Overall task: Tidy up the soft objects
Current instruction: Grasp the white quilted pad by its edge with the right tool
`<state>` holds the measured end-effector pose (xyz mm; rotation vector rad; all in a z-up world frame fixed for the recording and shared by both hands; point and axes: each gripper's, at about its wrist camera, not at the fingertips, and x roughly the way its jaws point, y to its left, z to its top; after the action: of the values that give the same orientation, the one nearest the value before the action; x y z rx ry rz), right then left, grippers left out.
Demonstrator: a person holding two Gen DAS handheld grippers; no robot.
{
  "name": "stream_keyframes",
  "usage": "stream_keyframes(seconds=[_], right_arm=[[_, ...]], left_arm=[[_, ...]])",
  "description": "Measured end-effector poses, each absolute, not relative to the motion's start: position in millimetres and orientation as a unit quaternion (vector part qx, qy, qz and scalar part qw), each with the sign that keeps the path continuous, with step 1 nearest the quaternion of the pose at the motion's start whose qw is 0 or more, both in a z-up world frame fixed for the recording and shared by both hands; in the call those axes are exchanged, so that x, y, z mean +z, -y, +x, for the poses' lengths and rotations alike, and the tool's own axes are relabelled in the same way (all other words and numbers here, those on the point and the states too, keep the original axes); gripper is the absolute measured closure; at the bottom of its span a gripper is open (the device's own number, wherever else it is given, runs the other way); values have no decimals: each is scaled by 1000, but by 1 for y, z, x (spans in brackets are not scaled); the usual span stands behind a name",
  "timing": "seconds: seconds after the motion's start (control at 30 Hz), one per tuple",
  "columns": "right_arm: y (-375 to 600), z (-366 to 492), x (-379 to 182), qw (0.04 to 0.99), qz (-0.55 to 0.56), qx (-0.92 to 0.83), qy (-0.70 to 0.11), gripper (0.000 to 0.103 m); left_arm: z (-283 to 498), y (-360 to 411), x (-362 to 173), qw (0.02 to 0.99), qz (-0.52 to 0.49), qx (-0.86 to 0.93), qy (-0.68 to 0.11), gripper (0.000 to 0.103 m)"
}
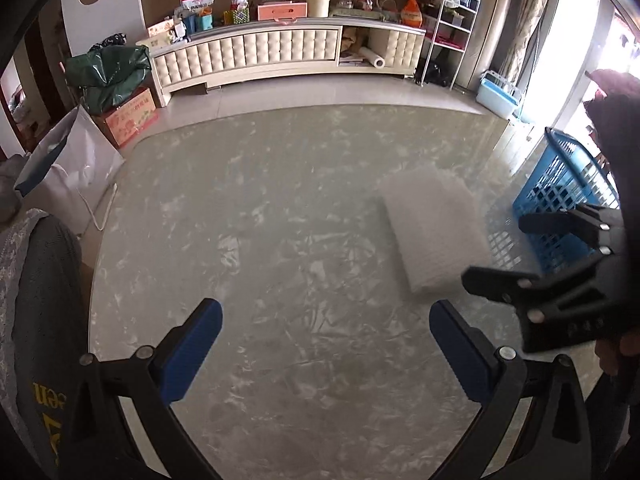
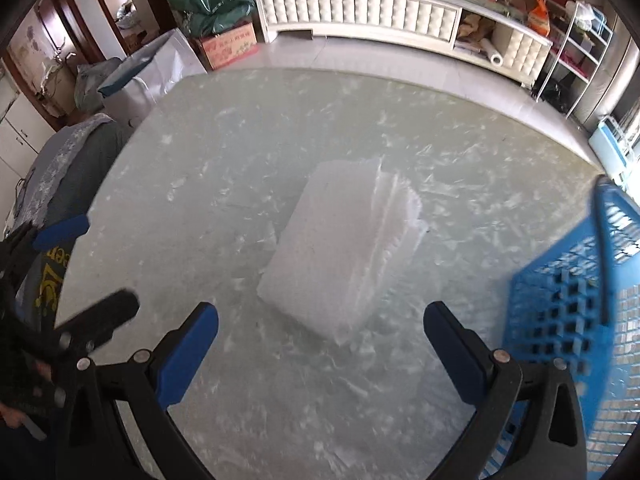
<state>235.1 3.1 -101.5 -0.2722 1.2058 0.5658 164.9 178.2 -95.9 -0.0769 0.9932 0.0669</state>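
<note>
A white soft foam block (image 2: 340, 252) lies flat on the grey marbled table (image 2: 240, 140), just ahead of my right gripper (image 2: 320, 352), which is open and empty. A blue lattice basket (image 2: 572, 304) stands right of the block. In the left wrist view the block (image 1: 432, 228) lies to the right of my left gripper (image 1: 326, 354), which is open and empty over bare table (image 1: 260, 220). The right gripper (image 1: 516, 248) shows there as well, open, in front of the basket (image 1: 568, 196).
A chair with a grey garment (image 1: 36, 300) stands at the table's left edge. A white paper bag (image 1: 68, 172), a cardboard box (image 1: 132, 116) and a cream TV cabinet (image 1: 280, 56) stand beyond the table on the floor.
</note>
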Motion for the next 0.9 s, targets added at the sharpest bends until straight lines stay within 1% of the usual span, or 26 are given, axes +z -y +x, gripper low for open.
stream_keyframes(seconds=[0.33,0.47,0.57,0.6,0.63,0.67,0.7,0.73,0.77,0.8,0.83,0.9], right_arm=[[-20,266,-136,769,-113,236,-583,1],[-29,274,-148,762,-129,226,-593,12],[-28,272,-157,756,-120,225,-603,18],[-29,272,-157,756,-119,225,-603,22],[-30,269,-158,756,-118,227,-602,24],[-30,268,-158,756,-117,230,-602,29],[-29,268,-158,755,-114,233,-603,38],[-30,268,-159,752,-111,239,-604,42],[-29,267,-158,751,-107,246,-604,54],[-28,265,-156,748,-101,256,-604,63],[-31,265,-157,744,-93,265,-606,65],[-27,260,-155,739,-82,275,-609,73]], left_arm=[[172,-192,-118,869,-33,56,-490,0],[171,-195,-116,872,-35,60,-485,0],[170,-198,-114,873,-38,66,-481,0],[170,-198,-114,873,-40,69,-481,0],[170,-199,-114,873,-41,70,-481,0],[170,-199,-115,872,-42,72,-481,0],[170,-200,-115,872,-43,75,-482,0],[170,-200,-115,872,-42,77,-481,0],[170,-200,-115,872,-42,79,-481,0],[170,-201,-114,872,-42,81,-480,0],[170,-201,-114,872,-43,82,-480,0],[169,-202,-113,872,-44,83,-480,0]])
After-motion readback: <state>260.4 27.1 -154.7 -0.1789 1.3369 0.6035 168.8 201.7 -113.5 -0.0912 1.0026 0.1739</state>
